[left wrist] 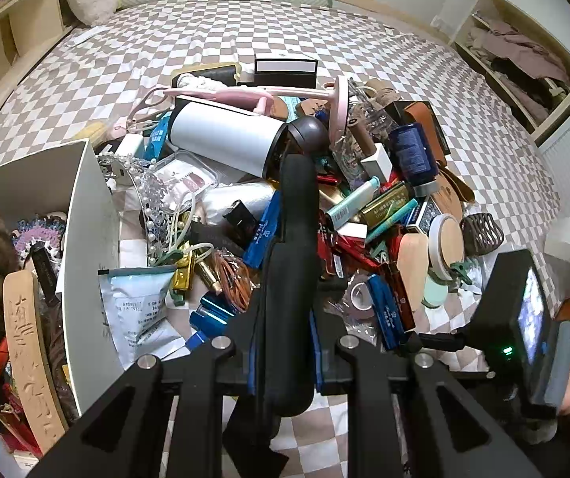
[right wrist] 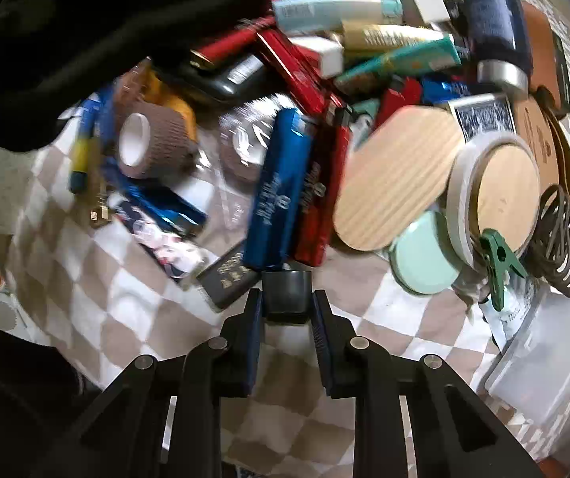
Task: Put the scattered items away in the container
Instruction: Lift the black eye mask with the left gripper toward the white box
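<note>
Black handle (left wrist: 291, 279) is clamped in your left gripper (left wrist: 285, 342), right gripper (right wrist: 287, 310) pinches a dark cap (right wrist: 287, 288); box (left wrist: 86, 215) part-filled at left, clutter (left wrist: 364, 199) heaped on bed (left wrist: 245, 32).

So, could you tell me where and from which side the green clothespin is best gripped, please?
Probably by its splayed handle legs, from above. The green clothespin has its jaw end clipped on the rim of the round wooden-faced lid, while the legs stick out free past the rim, with bare checkered cloth alongside, so fingers could close across them unobstructed.
</note>
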Available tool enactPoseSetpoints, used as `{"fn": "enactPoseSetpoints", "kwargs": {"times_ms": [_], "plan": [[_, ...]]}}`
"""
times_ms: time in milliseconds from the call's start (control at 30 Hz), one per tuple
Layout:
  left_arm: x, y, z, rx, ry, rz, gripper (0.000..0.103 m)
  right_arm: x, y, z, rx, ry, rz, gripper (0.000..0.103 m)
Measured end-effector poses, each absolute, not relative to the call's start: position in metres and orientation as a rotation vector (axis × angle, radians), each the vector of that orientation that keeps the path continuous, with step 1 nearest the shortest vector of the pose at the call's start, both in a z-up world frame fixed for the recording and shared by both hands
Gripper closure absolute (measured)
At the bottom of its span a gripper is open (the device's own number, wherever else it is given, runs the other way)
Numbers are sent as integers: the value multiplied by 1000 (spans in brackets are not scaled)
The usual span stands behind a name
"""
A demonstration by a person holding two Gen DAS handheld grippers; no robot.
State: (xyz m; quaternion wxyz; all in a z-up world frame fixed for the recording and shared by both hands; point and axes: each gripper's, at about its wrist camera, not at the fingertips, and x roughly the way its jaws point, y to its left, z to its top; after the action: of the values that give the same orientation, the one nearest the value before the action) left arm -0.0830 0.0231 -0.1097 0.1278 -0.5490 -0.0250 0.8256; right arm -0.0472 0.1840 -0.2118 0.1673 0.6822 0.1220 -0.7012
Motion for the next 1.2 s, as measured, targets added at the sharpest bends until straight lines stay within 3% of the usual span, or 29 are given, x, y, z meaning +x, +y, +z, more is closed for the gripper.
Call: {"fn": "enactPoseSetpoints", "kwargs": {"times_ms": [733,1200], "plan": [[-70,15,-70,-1431,-144,2474,85,-64,238,-123,1730,-380,-2188,78],[-60,-29,-21,-1182,-191,2725,85,-61,242,-90,1656,-519,-2203,78]]}}
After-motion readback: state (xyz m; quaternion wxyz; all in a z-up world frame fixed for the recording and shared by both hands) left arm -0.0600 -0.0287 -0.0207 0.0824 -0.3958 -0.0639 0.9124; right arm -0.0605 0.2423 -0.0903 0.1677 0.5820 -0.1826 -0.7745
